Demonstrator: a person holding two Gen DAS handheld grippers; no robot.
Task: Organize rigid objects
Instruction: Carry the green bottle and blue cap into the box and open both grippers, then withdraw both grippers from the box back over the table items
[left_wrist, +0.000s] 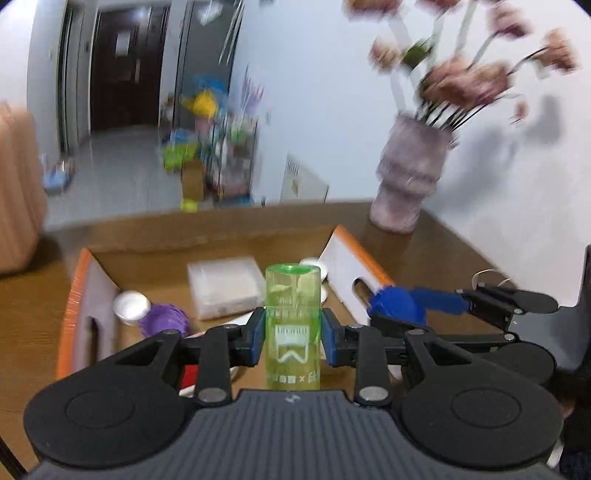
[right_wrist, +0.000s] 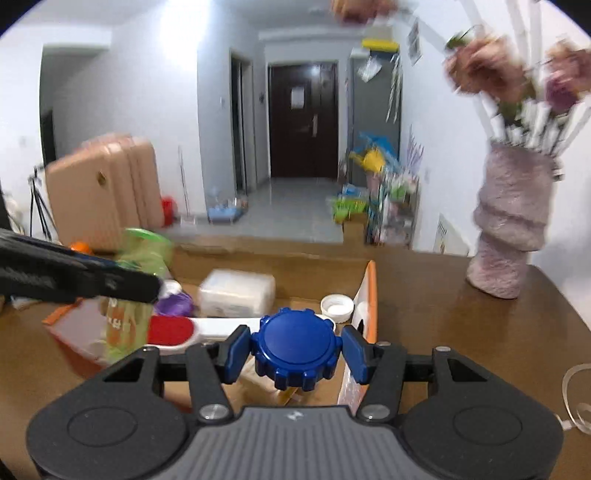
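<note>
My left gripper (left_wrist: 293, 341) is shut on an upright translucent green bottle (left_wrist: 292, 325), held over an open cardboard box (left_wrist: 207, 243) on a brown table. My right gripper (right_wrist: 295, 349) is shut on a blue ridged cap (right_wrist: 297, 349) at the box's right side; the cap also shows in the left wrist view (left_wrist: 397, 304). Inside the box lie a clear plastic case (left_wrist: 223, 286), a purple ridged cap (left_wrist: 164, 319), a silver lid (left_wrist: 131, 304), a white cap (right_wrist: 337, 306) and a red and white flat item (right_wrist: 192, 330). The green bottle (right_wrist: 142, 258) is blurred in the right wrist view.
A pink textured vase (left_wrist: 410, 170) of dried flowers stands on the table behind the box's right flap (left_wrist: 354, 269). A pink suitcase (right_wrist: 103, 188) stands beyond the table at left. A cluttered toy rack (right_wrist: 384, 195) stands against the wall. A clear tape ring (right_wrist: 578, 398) lies at right.
</note>
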